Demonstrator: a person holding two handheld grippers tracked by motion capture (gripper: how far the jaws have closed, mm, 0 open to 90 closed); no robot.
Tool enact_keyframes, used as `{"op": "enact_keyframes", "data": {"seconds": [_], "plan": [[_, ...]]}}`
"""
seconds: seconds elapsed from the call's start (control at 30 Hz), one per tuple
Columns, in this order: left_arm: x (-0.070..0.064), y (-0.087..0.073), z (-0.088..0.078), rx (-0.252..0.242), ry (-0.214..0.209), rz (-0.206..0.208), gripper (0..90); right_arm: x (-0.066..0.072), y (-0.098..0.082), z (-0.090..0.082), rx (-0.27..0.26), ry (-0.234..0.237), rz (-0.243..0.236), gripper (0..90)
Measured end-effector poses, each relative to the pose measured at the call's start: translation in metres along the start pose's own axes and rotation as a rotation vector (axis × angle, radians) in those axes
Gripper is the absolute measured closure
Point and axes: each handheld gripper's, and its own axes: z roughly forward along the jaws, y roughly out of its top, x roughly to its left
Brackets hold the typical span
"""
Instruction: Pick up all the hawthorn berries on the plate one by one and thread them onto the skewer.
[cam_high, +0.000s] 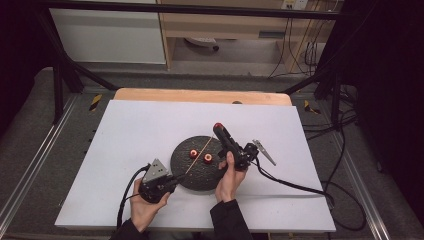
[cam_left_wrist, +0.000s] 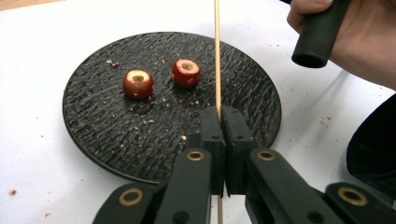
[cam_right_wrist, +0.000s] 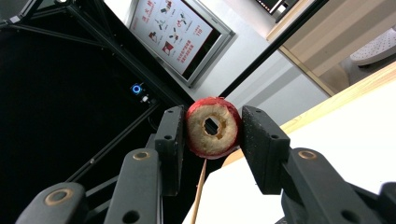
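We judged the main risk to be alignment: the right gripper (cam_right_wrist: 211, 128) held a cored red fruit piece (cam_right_wrist: 213, 127) clamped between its jaws, lifted above the far edge of the black plate (cam_high: 181, 172), and the thin wooden skewer (cam_left_wrist: 217, 56) had to meet the hole through its middle. The skewer's tip sat just below the fruit in the right gripper view, so a small tilt of either hand could have sent the point into the flesh beside the hole, splitting the piece or bending the stick. The left gripper (cam_left_wrist: 222, 114) had its jaws closed tight on the skewer near its lower end, leaving a long free length that could flex or snap under a sideways push. Squeezing harder with the right jaws might also have crushed the soft fruit.

We counted three cored fruit pieces: one held, two lying on the plate (cam_left_wrist: 138, 84) (cam_left_wrist: 186, 73). There was one skewer, one plate and two grippers.
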Motion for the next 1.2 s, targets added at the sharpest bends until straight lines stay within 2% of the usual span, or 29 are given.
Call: {"op": "enact_keyframes", "data": {"seconds": [0.27,0.4,0.6,0.8,1.2], "plan": [[-0.002,0.001,0.001,-0.004,0.003,-0.003,88.2,0.0,-0.001,0.0,0.004,0.004,0.001,61.1],[-0.003,0.004,0.004,-0.007,0.005,-0.021,88.1,0.0,-0.002,0.0,0.011,0.005,0.002,61.1],[-0.007,0.012,0.01,-0.01,0.022,-0.025,88.2,-0.001,-0.003,0.0,0.018,0.005,-0.002,61.1],[-0.006,0.017,0.015,-0.019,0.016,-0.042,88.1,-0.001,-0.004,-0.002,0.025,0.007,-0.011,61.2],[-0.006,0.036,0.026,-0.038,0.019,-0.042,88.2,0.0,-0.011,-0.006,0.078,0.018,-0.03,61.3]]}}
